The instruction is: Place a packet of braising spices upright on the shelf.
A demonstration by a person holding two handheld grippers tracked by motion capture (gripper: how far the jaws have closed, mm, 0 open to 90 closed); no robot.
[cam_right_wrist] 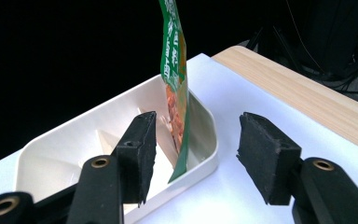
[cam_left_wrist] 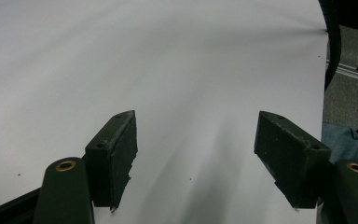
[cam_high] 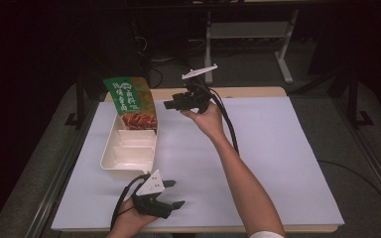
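A green noodle packet (cam_high: 131,101) stands on edge in the far end of a cream divided tray (cam_high: 127,159), leaning against its wall. My right gripper (cam_high: 170,103) hovers just right of the packet, jaws pointing at it. In the right gripper view the packet (cam_right_wrist: 176,88) rises edge-on from the tray (cam_right_wrist: 70,142) beyond the open right gripper (cam_right_wrist: 196,140); neither pad touches it. My left gripper (cam_high: 177,193) rests near the table's front edge, below the tray. The left gripper (cam_left_wrist: 196,140) is open over the bare white sheet with nothing between its pads.
A white sheet (cam_high: 273,163) covers most of the wooden table (cam_high: 238,92), whose bare strip shows at the far edge. A black cable (cam_high: 228,124) trails along the right forearm. Dark floor, cables and a desk frame (cam_high: 283,54) lie beyond the table.
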